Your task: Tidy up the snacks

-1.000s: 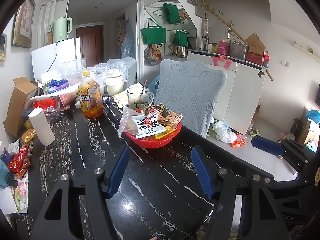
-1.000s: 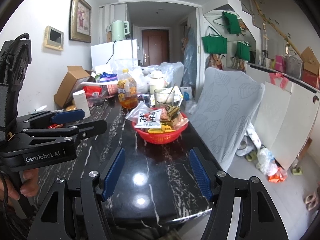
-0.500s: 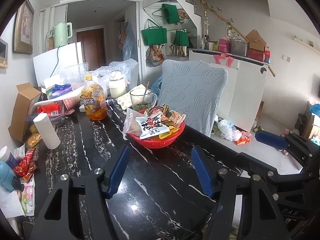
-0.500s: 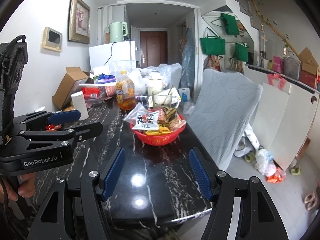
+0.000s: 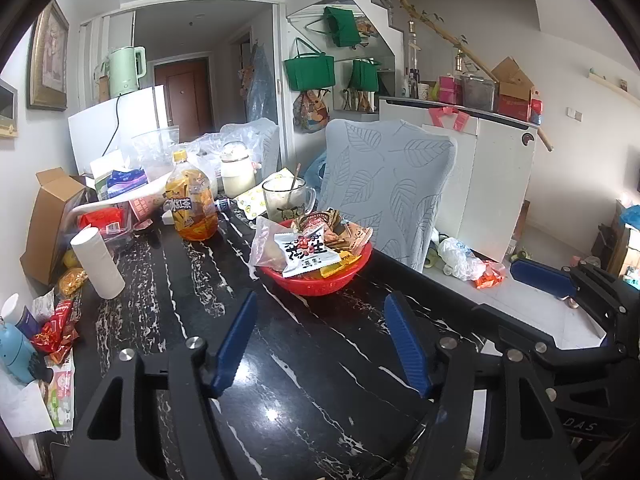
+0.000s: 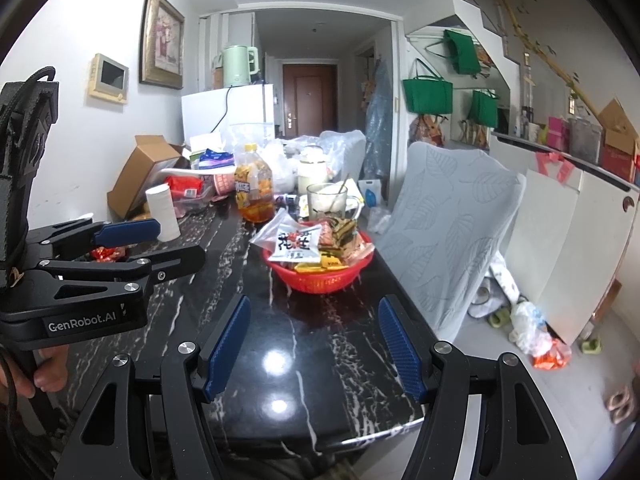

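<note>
Red basket (image 5: 320,282) of snack packets sits ahead of both tools, apart from them. The left gripper (image 5: 320,344), jaws just widened, and the right gripper (image 6: 312,344) stand spread, empty. Each should advance level, then pinch one top packet.

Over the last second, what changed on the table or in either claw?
Only the left claw: its jaws have just been opening a little, with nothing between them. The right claw kept its spread, also empty. The red basket of snacks, tea bottle and paper roll sit as before on the black table.
</note>
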`<act>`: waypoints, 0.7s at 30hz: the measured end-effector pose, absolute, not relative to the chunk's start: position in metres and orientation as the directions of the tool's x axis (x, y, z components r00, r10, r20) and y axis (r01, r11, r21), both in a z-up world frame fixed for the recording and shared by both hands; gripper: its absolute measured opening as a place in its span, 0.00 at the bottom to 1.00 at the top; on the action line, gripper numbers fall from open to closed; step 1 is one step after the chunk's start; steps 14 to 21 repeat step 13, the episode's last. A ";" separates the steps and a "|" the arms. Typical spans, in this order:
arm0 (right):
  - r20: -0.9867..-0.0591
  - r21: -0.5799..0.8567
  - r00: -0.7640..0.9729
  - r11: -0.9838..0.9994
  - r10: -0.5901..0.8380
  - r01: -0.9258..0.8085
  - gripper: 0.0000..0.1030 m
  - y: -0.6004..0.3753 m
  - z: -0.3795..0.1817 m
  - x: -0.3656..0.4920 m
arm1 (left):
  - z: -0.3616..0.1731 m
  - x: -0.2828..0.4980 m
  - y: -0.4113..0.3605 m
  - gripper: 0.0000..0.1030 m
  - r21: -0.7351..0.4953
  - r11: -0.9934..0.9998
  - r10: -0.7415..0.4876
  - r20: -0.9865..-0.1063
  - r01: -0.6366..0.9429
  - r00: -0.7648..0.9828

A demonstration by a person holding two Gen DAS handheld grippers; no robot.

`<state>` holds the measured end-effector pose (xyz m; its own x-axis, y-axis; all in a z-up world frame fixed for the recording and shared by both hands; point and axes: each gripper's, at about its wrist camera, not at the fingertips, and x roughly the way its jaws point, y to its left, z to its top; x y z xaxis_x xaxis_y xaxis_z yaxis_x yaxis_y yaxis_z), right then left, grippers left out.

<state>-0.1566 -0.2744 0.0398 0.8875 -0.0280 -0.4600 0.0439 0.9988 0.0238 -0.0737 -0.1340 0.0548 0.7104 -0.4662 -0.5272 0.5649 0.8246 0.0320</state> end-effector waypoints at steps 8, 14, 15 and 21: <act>-0.470 0.028 0.882 0.998 -0.029 0.048 0.65 -0.275 0.037 -0.155 | 0.054 -0.074 -0.136 0.77 0.038 0.831 -0.458 -0.521 0.555 0.721; -0.476 0.033 0.879 0.998 -0.026 0.048 0.65 -0.276 0.036 -0.154 | 0.053 -0.075 -0.135 0.77 0.061 0.845 -0.435 -0.500 0.532 0.749; -0.476 0.033 0.879 0.998 -0.026 0.048 0.65 -0.276 0.036 -0.154 | 0.053 -0.075 -0.135 0.77 0.061 0.845 -0.435 -0.500 0.532 0.749; -0.476 0.033 0.879 0.998 -0.026 0.048 0.65 -0.276 0.036 -0.154 | 0.053 -0.075 -0.135 0.77 0.061 0.845 -0.435 -0.500 0.532 0.749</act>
